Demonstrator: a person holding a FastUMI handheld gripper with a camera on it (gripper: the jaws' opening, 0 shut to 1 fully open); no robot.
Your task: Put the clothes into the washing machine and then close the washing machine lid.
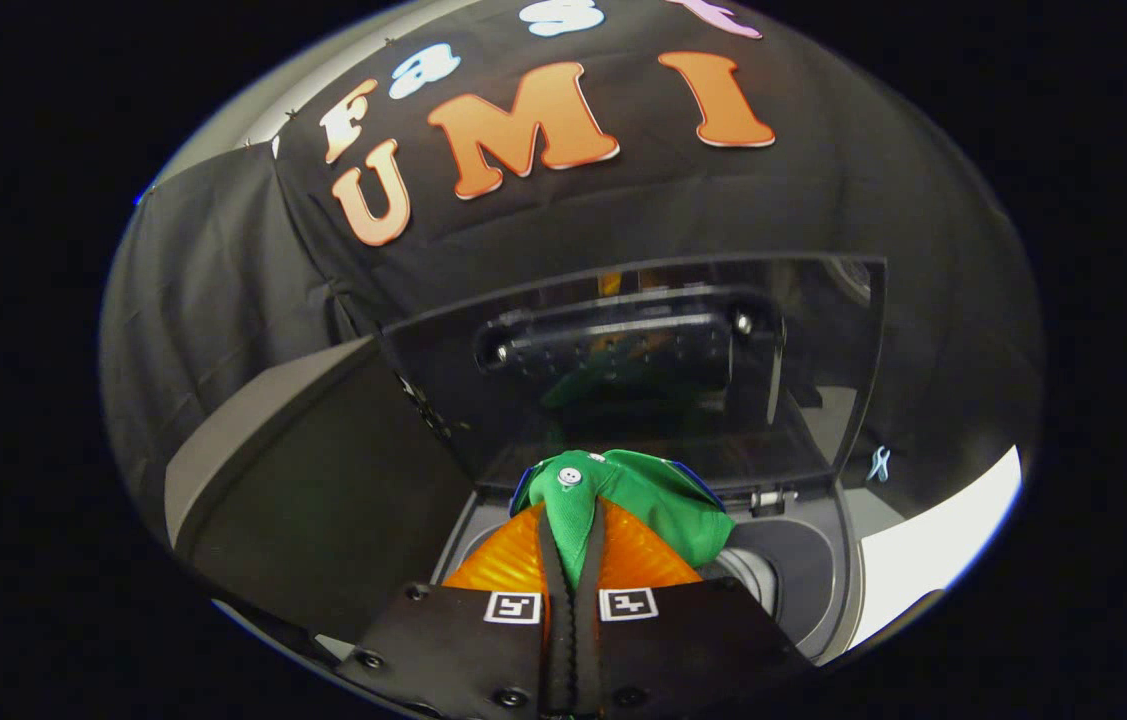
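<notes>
Gripper view. The gripper (571, 560) is seen closed, with both fingers pressed together on a fold of a green garment (638, 505). The pinched cloth runs up between the fingers and bulges out just ahead of the fingertips, mostly to their right. A white button (569, 477) is seen on the garment, directly above the fingertips. A blue edge of the garment is visible along its outline on both sides.

The garment is held above the open washing machine (823, 570). The round drum opening (758, 580) is located below and to the right of the fingers, partly covered by the garment. A part of the machine's top rim is seen beside the opening.

The washing machine lid (643, 370) is raised and stands upright beyond the garment. It is dark and glossy, and a faint green reflection is seen in it. A dark handle bar (623, 335) is mounted across its upper part. A hinge (768, 497) is seen at the lid's lower right corner, just beyond the garment.

A dark panel (303, 480) with a grey edge is located to the left of the fingers.
</notes>
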